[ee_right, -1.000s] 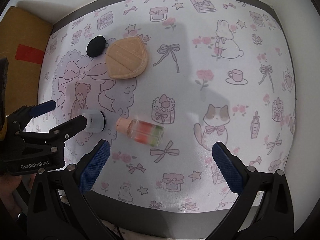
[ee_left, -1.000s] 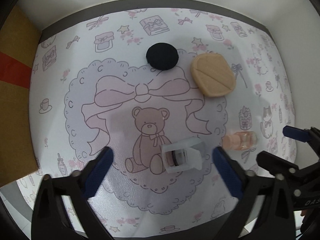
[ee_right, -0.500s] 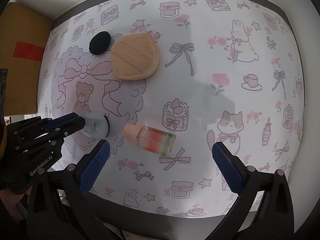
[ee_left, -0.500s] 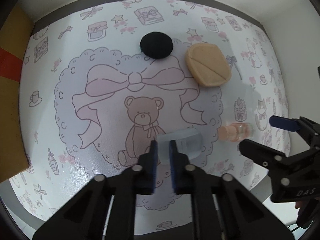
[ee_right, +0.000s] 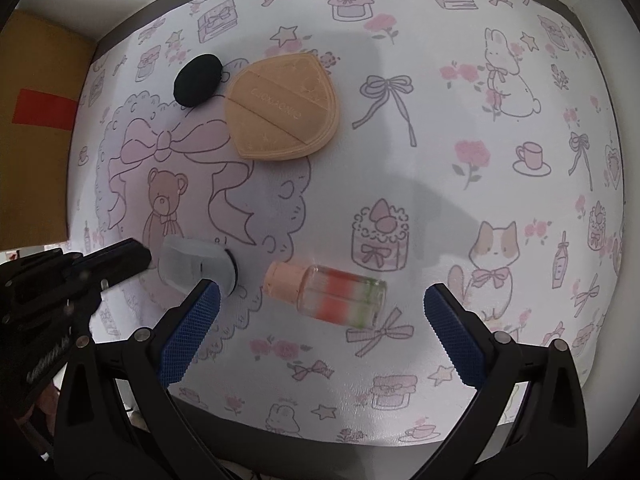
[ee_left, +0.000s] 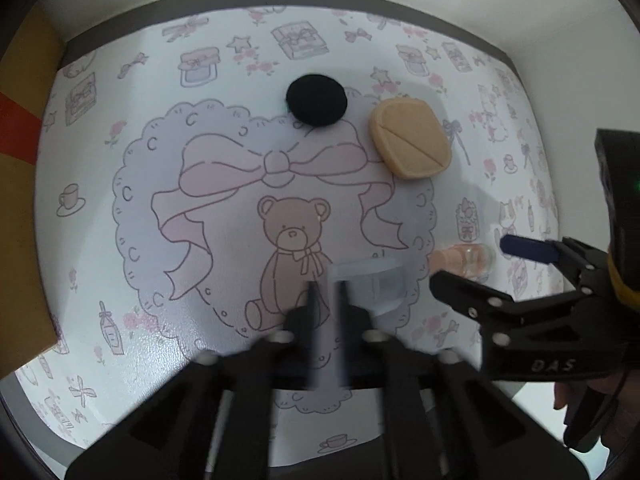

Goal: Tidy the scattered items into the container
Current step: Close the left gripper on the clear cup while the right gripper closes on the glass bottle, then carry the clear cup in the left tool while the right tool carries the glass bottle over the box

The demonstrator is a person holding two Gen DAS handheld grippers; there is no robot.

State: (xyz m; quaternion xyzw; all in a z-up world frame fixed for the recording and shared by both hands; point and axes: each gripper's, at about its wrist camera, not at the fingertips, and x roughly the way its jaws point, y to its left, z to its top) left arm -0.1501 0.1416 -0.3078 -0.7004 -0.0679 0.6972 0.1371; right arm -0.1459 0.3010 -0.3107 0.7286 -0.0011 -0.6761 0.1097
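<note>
A clear plastic case [ee_left: 372, 284] sits on the bear drawing of the patterned mat [ee_left: 120, 140]. My left gripper [ee_left: 326, 320] is shut on the case's near edge; the right wrist view shows it [ee_right: 132, 260] touching the case [ee_right: 192, 264] from the left. A small bottle [ee_right: 340, 296] with a peach cap and red and green layers lies on its side. My right gripper [ee_right: 320, 308] is open, and its fingers straddle the bottle from above. A black round puff [ee_left: 316, 100] and a beige puff [ee_left: 410, 144] lie farther back.
A cardboard box [ee_left: 20, 200] with a red stripe stands along the mat's left side. A white wall rises behind the mat's far edge. A hand [ee_left: 592, 412] shows at the lower right behind the right gripper [ee_left: 474, 264].
My left gripper went from open around the clear case to shut on it. The right gripper has come lower and closer to the bottle, still open.
</note>
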